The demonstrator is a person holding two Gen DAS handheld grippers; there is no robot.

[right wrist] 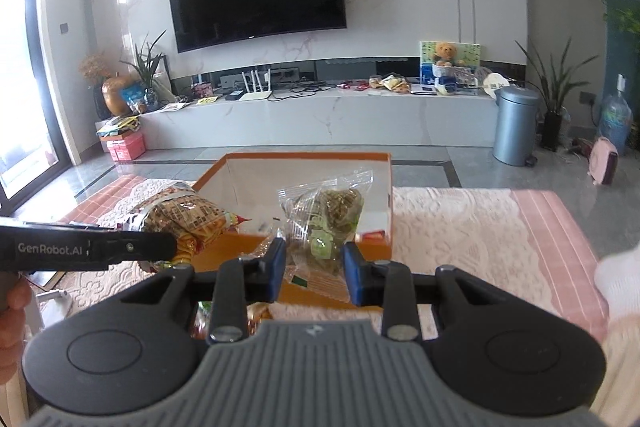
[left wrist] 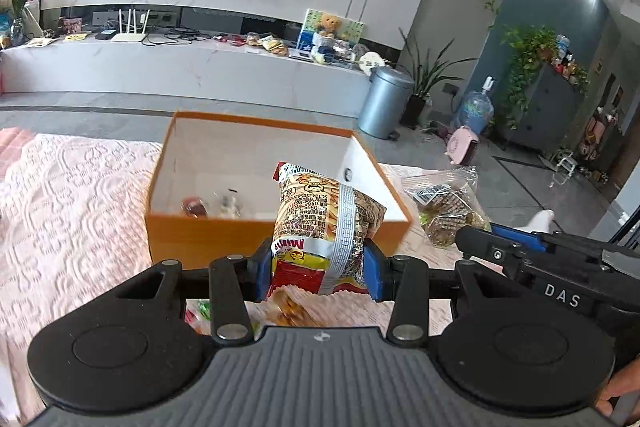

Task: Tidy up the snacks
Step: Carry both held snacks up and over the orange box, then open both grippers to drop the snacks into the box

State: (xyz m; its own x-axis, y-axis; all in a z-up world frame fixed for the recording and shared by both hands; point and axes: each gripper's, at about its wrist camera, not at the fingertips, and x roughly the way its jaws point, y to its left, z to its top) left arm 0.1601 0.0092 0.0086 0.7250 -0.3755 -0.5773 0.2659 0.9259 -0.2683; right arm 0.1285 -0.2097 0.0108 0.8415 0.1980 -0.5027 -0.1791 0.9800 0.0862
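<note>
While the left hand-held gripper (left wrist: 316, 269) pinched a yellow-and-red snack bag (left wrist: 324, 223) just before the orange box (left wrist: 276, 237) on the pink-covered surface (left wrist: 76, 195), the right hand-held gripper (right wrist: 314, 273) pinched a clear snack packet (right wrist: 326, 219) beside it.

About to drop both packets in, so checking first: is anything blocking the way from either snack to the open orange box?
Nothing visible does. The left tongs hold the printed snack bag just short of the orange box, and the right tongs hold the clear packet before it. The box is open-topped, holding only a few small snacks.
</note>
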